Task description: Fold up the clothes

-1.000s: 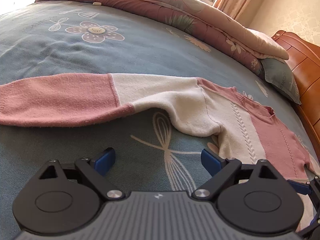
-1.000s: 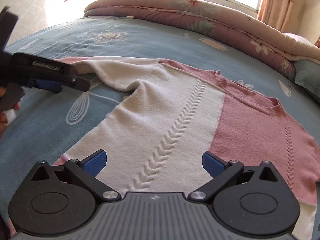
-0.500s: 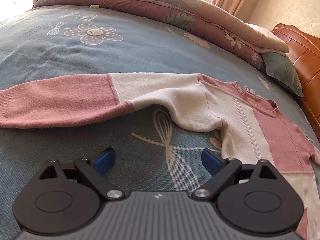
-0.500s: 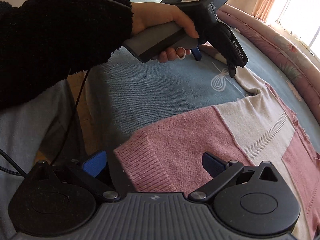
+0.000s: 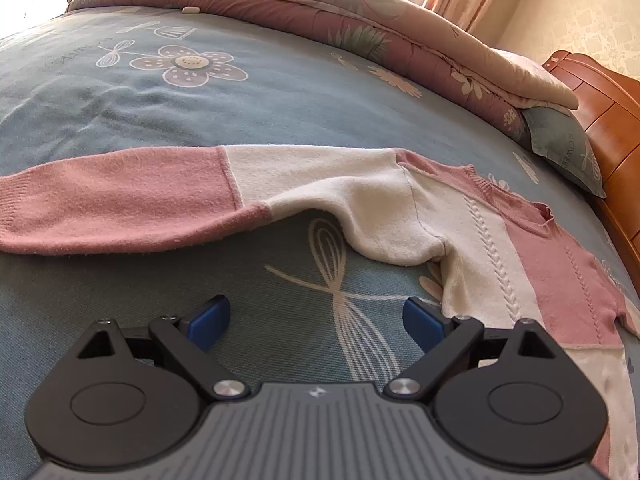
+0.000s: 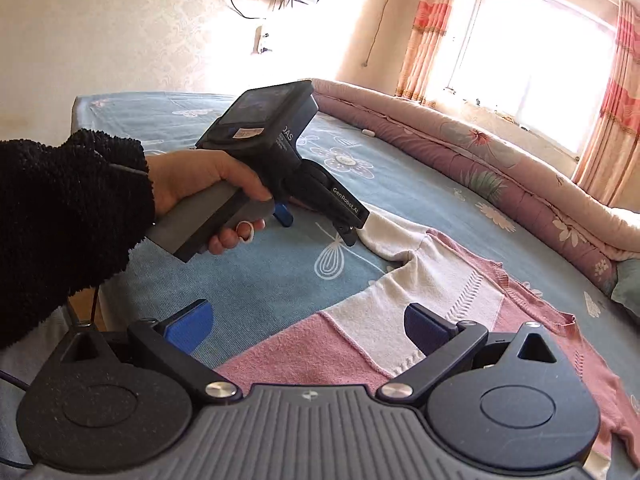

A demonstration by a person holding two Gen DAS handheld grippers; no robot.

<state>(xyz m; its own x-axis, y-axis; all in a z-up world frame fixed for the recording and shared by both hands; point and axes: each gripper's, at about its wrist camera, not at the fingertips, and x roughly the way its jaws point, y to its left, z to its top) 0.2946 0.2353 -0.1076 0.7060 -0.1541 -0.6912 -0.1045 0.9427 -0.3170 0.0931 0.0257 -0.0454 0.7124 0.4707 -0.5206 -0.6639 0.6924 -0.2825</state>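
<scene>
We see a pink and cream sweater spread flat on the blue bedsheet. One sleeve stretches out to the left in the left wrist view, pink at the cuff end, cream toward the shoulder.

Left gripper: fingers wide apart, nothing between them. Only bare sheet lies in the gap. The sleeve lies ahead of the tips, apart from them. The cream body panel with its cable stitch sits just beside the right fingertip; we cannot tell whether they touch.

Right gripper: fingers also wide apart and empty. The pink hem band lies low between and ahead of them, and the cream panel runs beside the right fingertip. We cannot tell whether it touches the cloth.

From the right wrist view we see the left gripper from the side, held in a hand with a black fleecy sleeve. Its tips hang near the cream armpit fold of the sweater.

A rolled quilt lies along the far edge of the bed. A pillow sits against the wooden headboard. A window with curtains stands behind.
</scene>
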